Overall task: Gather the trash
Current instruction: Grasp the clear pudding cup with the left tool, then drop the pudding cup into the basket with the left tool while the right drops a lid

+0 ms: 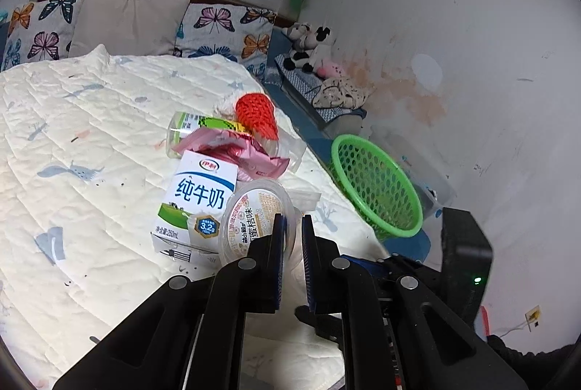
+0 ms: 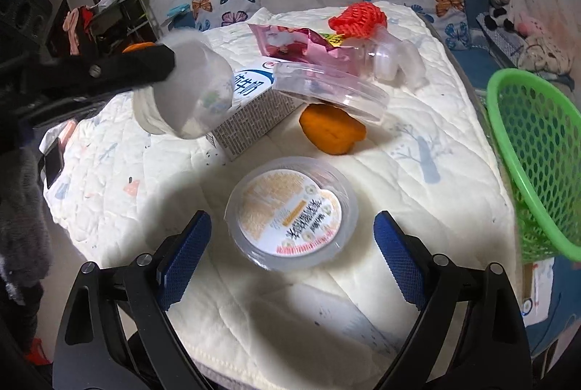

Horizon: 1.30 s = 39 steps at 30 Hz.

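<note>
a white quilted cover with pale blue and pink prints is lying over the counter, which is sitting in a bedroom with butterfly-print cushions lining up under a dark window, and stuffed toys are crowding against a stained white wall. a green perforated plastic basket is tilting at the counter's right edge. the trash is bunching in the middle of the cover: a white and blue milk carton is lying flat, a pink crinkled wrapper is resting across it, a clear plastic bottle with a green label is lying behind, and a red foam fruit net is sitting at the far end. an orange peel is lying beside the carton, with a clear shallow plastic lid leaning over it. the left tool is clamping a clear empty plastic cup, lifting it above the cover. the right tool is standing wide apart, straddling a round clear pudding tub with an orange and white label without touching it.
</note>
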Motion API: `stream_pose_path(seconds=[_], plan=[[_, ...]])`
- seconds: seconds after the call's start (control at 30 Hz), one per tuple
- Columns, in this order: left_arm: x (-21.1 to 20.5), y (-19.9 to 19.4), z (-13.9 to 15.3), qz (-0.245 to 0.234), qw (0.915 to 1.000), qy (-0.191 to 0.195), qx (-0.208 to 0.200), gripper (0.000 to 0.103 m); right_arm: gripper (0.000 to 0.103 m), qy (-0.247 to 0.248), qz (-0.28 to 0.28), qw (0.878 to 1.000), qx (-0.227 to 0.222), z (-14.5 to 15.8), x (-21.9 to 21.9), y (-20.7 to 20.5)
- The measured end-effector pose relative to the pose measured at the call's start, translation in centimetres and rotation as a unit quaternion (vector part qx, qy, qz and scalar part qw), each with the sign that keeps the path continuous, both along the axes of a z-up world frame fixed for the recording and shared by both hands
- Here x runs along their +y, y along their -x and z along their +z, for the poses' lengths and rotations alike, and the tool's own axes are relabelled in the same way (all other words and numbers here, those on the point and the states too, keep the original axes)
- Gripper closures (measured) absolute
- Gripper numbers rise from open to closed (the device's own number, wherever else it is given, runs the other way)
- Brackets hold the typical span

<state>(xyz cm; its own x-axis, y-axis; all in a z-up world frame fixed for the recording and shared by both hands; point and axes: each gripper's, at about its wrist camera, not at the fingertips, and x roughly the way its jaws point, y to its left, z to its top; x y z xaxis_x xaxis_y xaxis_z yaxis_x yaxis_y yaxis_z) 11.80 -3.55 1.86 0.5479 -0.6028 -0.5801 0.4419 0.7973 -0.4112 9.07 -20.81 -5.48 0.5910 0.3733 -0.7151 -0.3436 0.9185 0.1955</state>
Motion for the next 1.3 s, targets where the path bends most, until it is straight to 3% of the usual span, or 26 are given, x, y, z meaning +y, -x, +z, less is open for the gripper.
stream_pose_path(seconds=[0.23,0.53,0.77,1.3], plan=[[0.2,-0.1,0.1,0.004,1.0000,0.000,0.000,0.093,0.033,-0.002,0.001,1.000,0.007,-0.2,0.0,-0.2],[-1.8,-0.6,0.8,-0.020,0.9997,-0.004,-0.009,0.093,0.034,-0.018,-0.021,0.999,-0.016,2.2,-3.1,1.3],[-5.9,-1.7,1.3,-0.056,0.9983,-0.010,-0.010,0.093,0.034,-0.010,-0.087,0.996,-0.036,3.8,-8.4,1.4],[-16.4,-4.9,2.0,-0.125,0.9916,-0.028,-0.013,0.093,0.033,-0.002,-0.225,0.974,-0.024,2.4,-21.3,-1.6]])
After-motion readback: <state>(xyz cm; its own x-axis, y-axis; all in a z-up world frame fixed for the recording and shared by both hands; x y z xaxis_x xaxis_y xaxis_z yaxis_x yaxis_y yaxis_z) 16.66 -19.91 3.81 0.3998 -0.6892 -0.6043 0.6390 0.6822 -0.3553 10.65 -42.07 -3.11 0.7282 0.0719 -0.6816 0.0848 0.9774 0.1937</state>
